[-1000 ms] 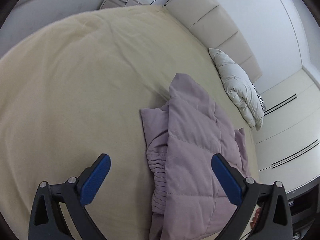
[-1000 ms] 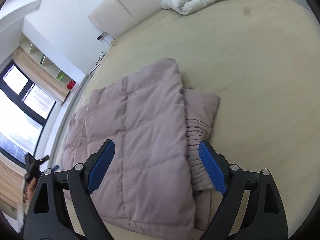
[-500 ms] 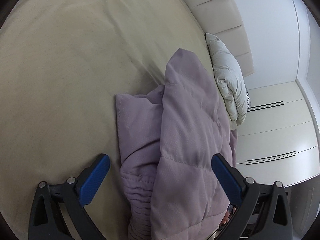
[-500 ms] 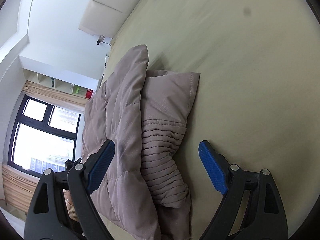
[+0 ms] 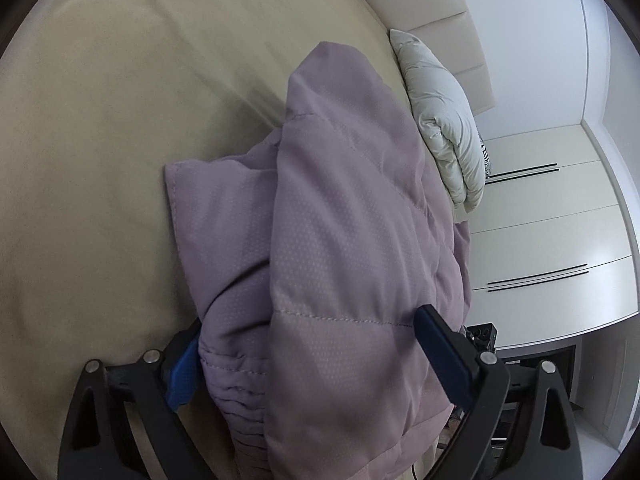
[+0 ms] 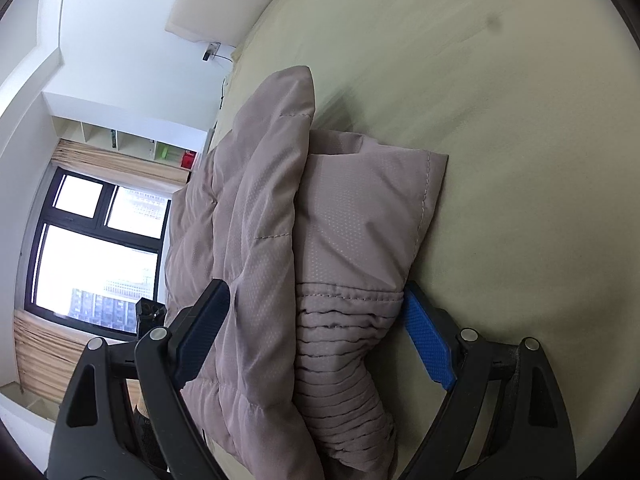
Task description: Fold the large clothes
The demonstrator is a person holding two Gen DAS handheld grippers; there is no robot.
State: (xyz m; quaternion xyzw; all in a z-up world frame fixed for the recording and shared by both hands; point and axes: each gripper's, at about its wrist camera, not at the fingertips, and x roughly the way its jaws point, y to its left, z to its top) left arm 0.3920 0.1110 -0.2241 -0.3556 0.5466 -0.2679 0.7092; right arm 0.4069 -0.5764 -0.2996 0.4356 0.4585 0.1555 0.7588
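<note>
A mauve quilted puffer jacket lies folded on a beige bed. Its ribbed cuff and a quilted panel sit between the fingers of my left gripper. The blue pads stand wide on either side of the fabric, so the gripper is open around it. In the right wrist view the same jacket fills the gap of my right gripper, which is also open, with one pad against the ribbed cuff and one against the quilted panel.
A white folded duvet lies near the padded headboard. White wardrobe doors stand beyond the bed. In the right wrist view a window with curtains and a shelf unit are on the left.
Both grippers have moved forward and down onto the jacket. Its edge now sits between the fingers of each, and the gaps have narrowed somewhat.
</note>
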